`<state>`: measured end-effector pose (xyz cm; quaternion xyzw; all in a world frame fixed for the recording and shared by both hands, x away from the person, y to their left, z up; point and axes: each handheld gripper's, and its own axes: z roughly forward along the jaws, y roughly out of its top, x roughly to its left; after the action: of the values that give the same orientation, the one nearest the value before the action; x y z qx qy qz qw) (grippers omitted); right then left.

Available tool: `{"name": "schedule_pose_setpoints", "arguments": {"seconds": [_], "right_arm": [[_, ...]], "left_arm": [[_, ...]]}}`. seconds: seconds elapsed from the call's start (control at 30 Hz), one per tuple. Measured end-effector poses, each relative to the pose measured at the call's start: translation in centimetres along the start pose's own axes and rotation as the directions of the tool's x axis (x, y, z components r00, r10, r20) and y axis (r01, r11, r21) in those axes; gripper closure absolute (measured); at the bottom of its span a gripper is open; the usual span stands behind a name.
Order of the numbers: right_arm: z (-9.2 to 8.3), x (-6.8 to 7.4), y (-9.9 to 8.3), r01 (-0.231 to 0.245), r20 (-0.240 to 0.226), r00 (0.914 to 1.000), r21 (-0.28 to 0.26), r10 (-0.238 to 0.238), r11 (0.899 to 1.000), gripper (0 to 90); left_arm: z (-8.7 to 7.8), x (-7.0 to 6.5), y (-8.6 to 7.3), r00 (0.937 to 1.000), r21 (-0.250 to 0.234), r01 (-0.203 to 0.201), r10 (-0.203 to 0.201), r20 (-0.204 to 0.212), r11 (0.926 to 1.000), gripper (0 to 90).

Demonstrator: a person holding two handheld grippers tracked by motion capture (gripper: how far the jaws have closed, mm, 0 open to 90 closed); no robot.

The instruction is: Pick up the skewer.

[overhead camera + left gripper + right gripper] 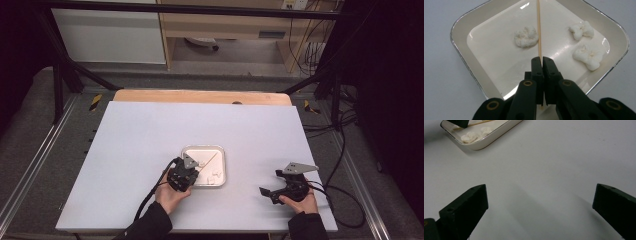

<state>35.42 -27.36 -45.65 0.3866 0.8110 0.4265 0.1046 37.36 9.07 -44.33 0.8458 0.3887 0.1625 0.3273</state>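
A thin wooden skewer [539, 30] lies in the white square tray [461, 45] toward the near edge of the table [140, 135], running from the tray's far corner to its near one, where the left gripper [541, 60] has its jaws pressed together, pinching the skewer's near end. Three pale lumps of dough-like stuff sit in the tray: one [526, 37] just touching the skewer, the two others [582, 30] [589, 55] apart from it. The right gripper [540, 197] sits near the table's near right corner, jaws spread wide over bare surface.
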Motion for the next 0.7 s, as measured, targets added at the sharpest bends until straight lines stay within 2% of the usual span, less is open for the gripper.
{"name": "schedule_pose_setpoints", "arguments": {"seconds": [0.2,0.57,0.7], "right_arm": [[0.1,0.0,0.0,0.001,0.000,1.0000,-0.001,-0.001,1.000,0.8],[0.1,0.0,0.0,0.004,-0.002,1.0000,0.002,-0.004,1.000,0.8],[0.2,0.0,0.0,0.012,0.003,0.9999,0.002,-0.012,1.000,0.9]], "left_arm": [[0.0,0.3,-0.4,0.9994,-0.027,0.022,-0.021,0.026,0.9994,88.6],[-1.2,0.7,-0.5,0.9983,-0.090,0.014,-0.009,0.057,0.9958,88.7],[-1.8,1.0,-0.5,0.9973,-0.097,0.003,0.004,0.074,0.9953,88.7]]}}
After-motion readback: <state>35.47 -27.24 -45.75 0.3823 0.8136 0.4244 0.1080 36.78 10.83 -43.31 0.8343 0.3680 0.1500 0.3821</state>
